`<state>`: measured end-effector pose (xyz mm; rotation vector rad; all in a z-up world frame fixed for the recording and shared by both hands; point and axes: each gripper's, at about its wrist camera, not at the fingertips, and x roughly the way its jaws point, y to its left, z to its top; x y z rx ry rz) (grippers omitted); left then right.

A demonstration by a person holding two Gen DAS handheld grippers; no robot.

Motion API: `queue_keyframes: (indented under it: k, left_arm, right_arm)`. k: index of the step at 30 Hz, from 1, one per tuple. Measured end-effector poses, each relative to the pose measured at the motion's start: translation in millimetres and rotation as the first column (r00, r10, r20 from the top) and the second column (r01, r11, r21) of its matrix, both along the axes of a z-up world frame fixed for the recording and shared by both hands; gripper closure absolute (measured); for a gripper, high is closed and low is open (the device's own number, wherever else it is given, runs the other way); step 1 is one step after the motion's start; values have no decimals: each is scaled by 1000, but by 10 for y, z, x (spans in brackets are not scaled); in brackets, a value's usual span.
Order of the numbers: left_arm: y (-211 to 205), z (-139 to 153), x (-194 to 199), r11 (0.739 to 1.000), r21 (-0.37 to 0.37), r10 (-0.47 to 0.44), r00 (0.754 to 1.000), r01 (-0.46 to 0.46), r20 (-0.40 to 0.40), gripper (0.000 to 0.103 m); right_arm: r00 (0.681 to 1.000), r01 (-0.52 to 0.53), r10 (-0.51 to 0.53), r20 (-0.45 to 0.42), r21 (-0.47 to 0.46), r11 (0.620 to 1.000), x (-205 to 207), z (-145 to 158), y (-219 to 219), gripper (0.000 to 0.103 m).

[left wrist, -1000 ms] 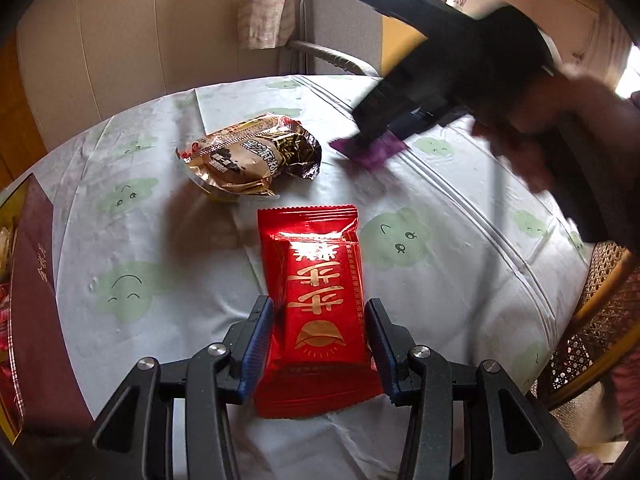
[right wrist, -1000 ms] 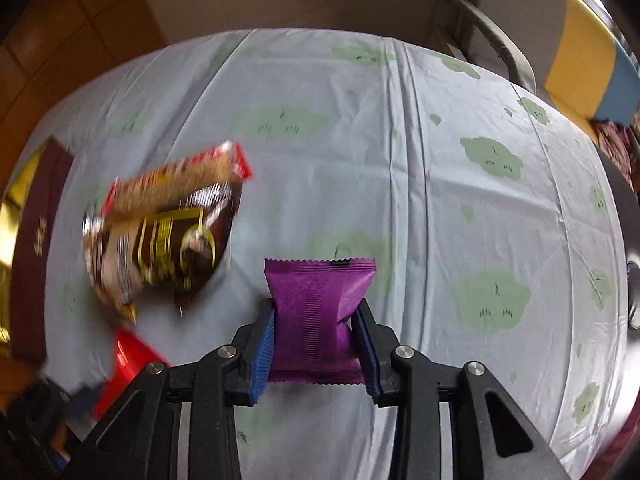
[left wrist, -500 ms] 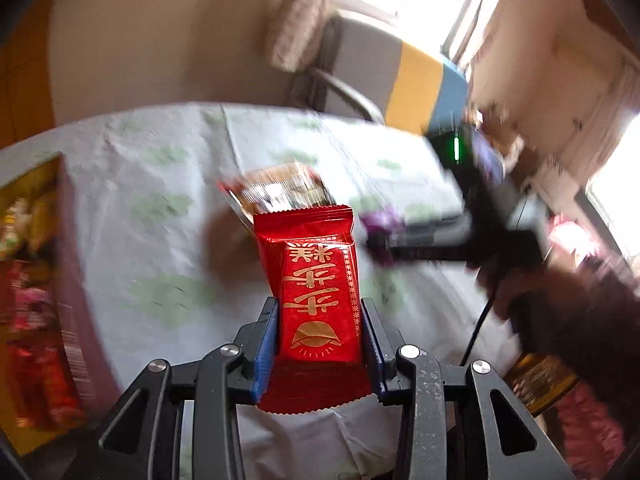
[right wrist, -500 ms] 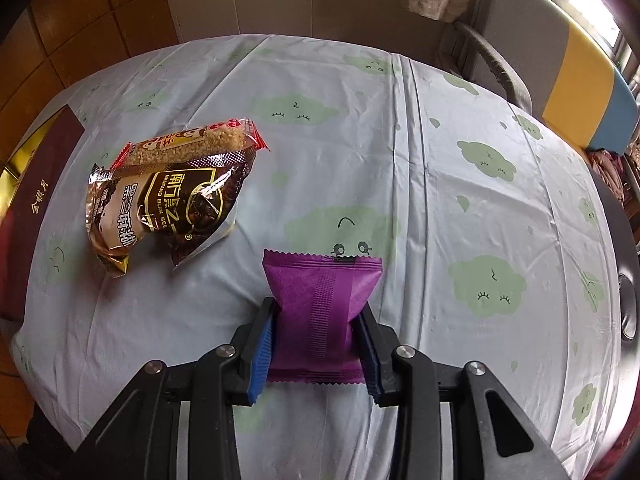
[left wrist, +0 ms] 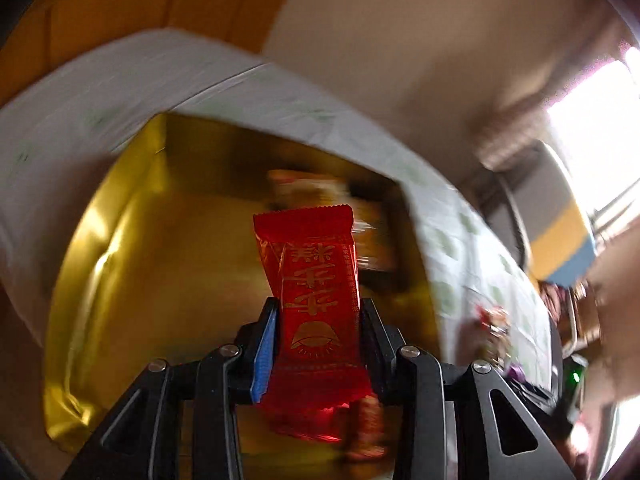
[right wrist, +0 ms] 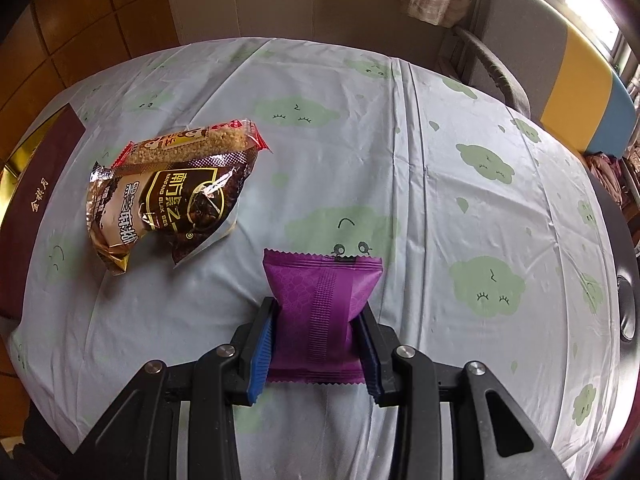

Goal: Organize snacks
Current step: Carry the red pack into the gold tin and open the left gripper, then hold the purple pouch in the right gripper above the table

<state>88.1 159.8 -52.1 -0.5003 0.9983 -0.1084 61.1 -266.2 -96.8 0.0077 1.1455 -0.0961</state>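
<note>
Two grips hold: left gripper (left wrist: 318, 344) clamps the red packet (left wrist: 316, 312) over the gold box (left wrist: 132, 264), so release low; right gripper (right wrist: 316, 348) clasps the purple packet (right wrist: 320, 312), brown bag (right wrist: 168, 196) at ten o'clock.

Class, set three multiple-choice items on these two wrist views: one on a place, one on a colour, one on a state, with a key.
1. Where do the brown snack bags lie?
A. on the tablecloth
B. on the chair
C. inside the gold box

2. What colour is the packet in the right hand-held gripper?
A. green
B. purple
C. white

3. What is the state of the left hand-held gripper?
A. open and empty
B. lying on the table
C. shut on a red packet

Key: 1 A, they rest on the cloud-print cloth; 2 B, the purple packet sits between its pads; 3 C, both pads press the red packet's sides over the gold box.
</note>
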Motion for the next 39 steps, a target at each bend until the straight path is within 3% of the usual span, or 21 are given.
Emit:
queue_keyframes:
  k: [9,13,17,19,21,25,31,39]
  left_arm:
    - [60,-409,273,998,51,35,992,-29,-118,64]
    - [-70,-452,370,994,107,11,994,1,-108,63]
    - [-124,-447,404,993,113,-17,995,28,-102,63]
    - [-154,-458,408,990,136,-17,994,31,-105,58]
    - [-139,-419,398,988,148,-20,995,33,-93,49]
    - [-95,-297,271,982,189,17,998,-5,-61,49]
    - [-90,-39,-121,959,268,83,994,-97,65,45]
    - [-254,138,-497,937,325,84,984,-132,158,40]
  right_arm:
    - [1000,13,-13,-6,-5,1000,5,2,6,65]
    - [1000,11,-11,-11,-16,1000,20,1,24,65]
    - [1000,9,-9,-12,-13,1000,26,-2,19,65]
    - [1000,9,-9,-9,-8,1000,20,-3,12,65]
    - [1000,9,-9,-7,-2,1000,20,-1,2,65]
    - [1000,8,-8,-2,-6,1000,18,0,1,65]
    - [999,23,-24,32,12,1000,-27,-1,-22,64]
    - [994,32,-33,102,12,999,-89,2,-27,63]
